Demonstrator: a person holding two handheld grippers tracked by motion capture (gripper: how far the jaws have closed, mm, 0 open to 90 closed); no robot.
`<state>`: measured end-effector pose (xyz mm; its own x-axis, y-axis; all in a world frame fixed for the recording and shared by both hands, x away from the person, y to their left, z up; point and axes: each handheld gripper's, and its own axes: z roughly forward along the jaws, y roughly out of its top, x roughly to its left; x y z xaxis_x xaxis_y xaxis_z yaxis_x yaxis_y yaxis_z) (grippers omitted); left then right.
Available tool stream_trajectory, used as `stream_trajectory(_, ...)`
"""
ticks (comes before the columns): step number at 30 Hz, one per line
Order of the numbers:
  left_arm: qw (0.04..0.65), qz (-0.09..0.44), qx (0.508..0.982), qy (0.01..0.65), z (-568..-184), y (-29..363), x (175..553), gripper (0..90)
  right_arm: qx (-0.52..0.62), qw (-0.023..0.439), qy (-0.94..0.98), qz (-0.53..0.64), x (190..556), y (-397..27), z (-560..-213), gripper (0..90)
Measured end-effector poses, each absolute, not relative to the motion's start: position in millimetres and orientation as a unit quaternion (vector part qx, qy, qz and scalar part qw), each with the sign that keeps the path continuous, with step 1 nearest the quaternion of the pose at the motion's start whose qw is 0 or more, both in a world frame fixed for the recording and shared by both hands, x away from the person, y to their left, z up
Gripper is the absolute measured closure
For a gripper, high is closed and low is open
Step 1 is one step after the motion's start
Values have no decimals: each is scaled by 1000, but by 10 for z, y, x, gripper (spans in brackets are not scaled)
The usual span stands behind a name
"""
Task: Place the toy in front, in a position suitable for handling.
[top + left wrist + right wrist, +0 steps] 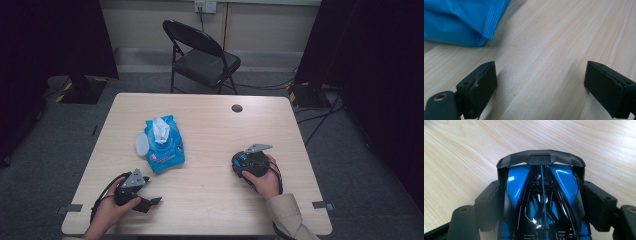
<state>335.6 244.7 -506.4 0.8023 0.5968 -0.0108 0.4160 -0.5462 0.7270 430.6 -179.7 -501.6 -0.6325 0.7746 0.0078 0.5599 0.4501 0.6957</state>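
A blue and black toy car [541,195] sits between the jaws of my right gripper [542,187], whose pads press on both of its sides. In the high view the right gripper [245,162] is at the right of the wooden table [210,125] with the car [241,158] under it. A blue pack of wet wipes [162,145] lies left of centre, a white wipe sticking out of its top. My left gripper [151,202] rests near the front left edge, open, with bare wood between its jaws [541,85]. The pack's corner [456,22] lies just beyond it.
The pack's white lid [142,144] is flipped open to its left. A dark round cable hole [237,108] is at the table's back. A black folding chair [200,55] stands behind the table, with cables on the floor to the right.
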Motion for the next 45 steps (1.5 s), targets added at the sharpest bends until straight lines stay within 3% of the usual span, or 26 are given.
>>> stream_trajectory(19, 376, 119, 871, 292, -5063, 2442, 3359, 97, 416, 146, 824, 356, 4310, -1856, -4904, 259)
stream_trajectory(45, 372, 116, 874, 290, -5069, 2417, 3363, 53, 393, 149, 804, 420, 4213, -1831, -4502, 260)
